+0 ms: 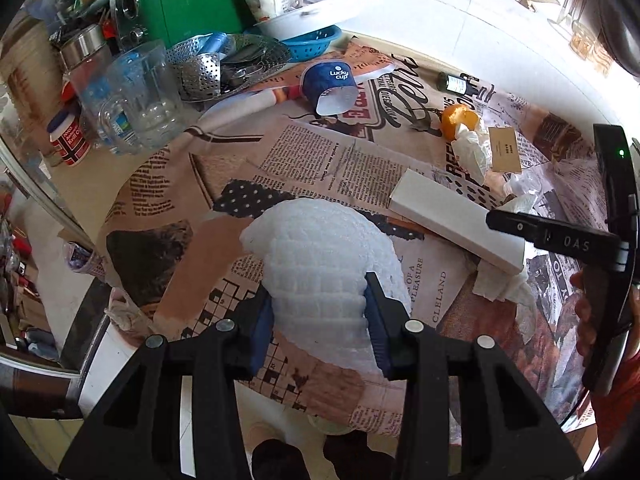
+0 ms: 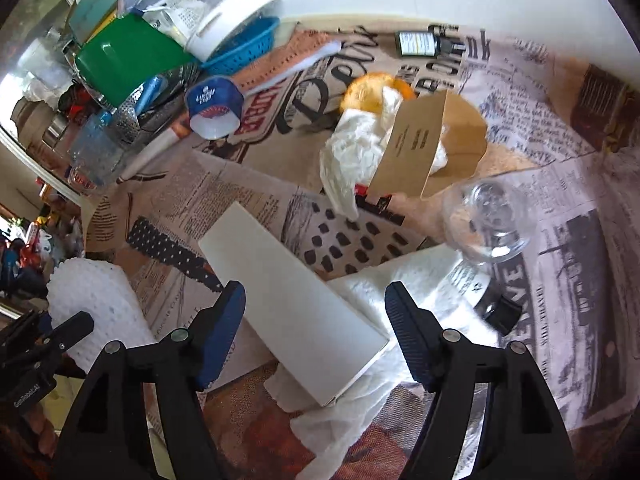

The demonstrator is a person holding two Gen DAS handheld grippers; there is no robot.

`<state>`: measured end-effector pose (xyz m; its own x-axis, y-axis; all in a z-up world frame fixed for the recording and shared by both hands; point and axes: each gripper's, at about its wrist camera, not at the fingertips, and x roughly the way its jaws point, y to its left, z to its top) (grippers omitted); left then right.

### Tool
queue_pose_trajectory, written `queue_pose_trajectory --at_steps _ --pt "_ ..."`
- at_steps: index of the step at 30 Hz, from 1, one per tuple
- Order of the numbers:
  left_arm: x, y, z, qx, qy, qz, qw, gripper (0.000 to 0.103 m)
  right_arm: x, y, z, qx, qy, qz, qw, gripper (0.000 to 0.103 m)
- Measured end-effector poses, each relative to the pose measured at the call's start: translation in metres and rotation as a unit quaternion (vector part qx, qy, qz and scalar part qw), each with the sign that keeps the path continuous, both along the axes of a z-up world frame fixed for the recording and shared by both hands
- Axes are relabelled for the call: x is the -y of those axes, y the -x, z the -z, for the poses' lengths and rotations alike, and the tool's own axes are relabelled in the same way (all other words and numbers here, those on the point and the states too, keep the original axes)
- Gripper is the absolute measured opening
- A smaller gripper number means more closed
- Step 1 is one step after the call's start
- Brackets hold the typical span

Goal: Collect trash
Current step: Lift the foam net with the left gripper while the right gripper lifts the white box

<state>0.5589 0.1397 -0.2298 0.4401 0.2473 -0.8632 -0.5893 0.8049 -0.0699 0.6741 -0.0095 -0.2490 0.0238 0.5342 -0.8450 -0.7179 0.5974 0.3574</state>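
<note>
My left gripper (image 1: pixel 318 320) is shut on a white foam net sleeve (image 1: pixel 320 256), held above the newspaper-print tablecloth (image 1: pixel 320 152). The same foam sleeve (image 2: pixel 96 312) shows at the left of the right wrist view. My right gripper (image 2: pixel 316 320) stands open over the near end of a long white box (image 2: pixel 292 312), whose end lies between the fingers without being pressed. That white box (image 1: pixel 456 220) rests on a crumpled paper towel (image 2: pixel 400 292). Further back lie a blue paper cup (image 1: pixel 330 88) on its side, an orange (image 1: pixel 460 120) with a tissue (image 1: pixel 474 152), a brown card (image 2: pixel 412 148) and a clear plastic bottle (image 2: pixel 488 220).
Kitchen clutter crowds the back left: a green appliance (image 1: pixel 188 0), glass mugs (image 1: pixel 140 96), a steel strainer (image 1: pixel 204 68), a blue basket (image 1: pixel 312 44). A small dark bottle (image 1: pixel 456 82) lies near the white wall. The table edge runs along the left, floor below.
</note>
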Motion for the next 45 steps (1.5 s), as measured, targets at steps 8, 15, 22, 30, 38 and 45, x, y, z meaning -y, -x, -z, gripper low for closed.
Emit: queue_pose_trajectory --at_steps 8,15,22,30,38,45 --pt "0.002 0.007 -0.001 0.002 0.001 -0.015 0.9999 0.041 -0.018 0.060 0.010 0.034 0.041 -0.089 0.995 0.066" --pt "0.007 0.015 -0.004 0.005 -0.004 -0.025 0.9997 0.041 -0.032 0.079 0.019 0.081 0.064 -0.115 0.988 0.051" --pt "0.010 0.025 -0.012 0.020 -0.004 -0.026 0.9994 0.041 -0.029 0.085 0.007 0.076 0.035 -0.082 0.993 0.049" --pt "0.006 0.038 -0.034 0.062 -0.010 0.034 0.9975 0.041 0.002 0.103 -0.052 0.103 -0.016 0.028 0.994 0.048" --pt "-0.006 0.076 -0.060 0.111 -0.009 0.152 0.9821 0.041 0.039 0.169 -0.102 0.142 -0.041 0.181 0.972 0.049" --pt "-0.002 0.121 -0.074 0.138 -0.016 0.235 0.9621 0.041 0.063 0.244 -0.122 0.156 -0.050 0.290 0.943 0.049"
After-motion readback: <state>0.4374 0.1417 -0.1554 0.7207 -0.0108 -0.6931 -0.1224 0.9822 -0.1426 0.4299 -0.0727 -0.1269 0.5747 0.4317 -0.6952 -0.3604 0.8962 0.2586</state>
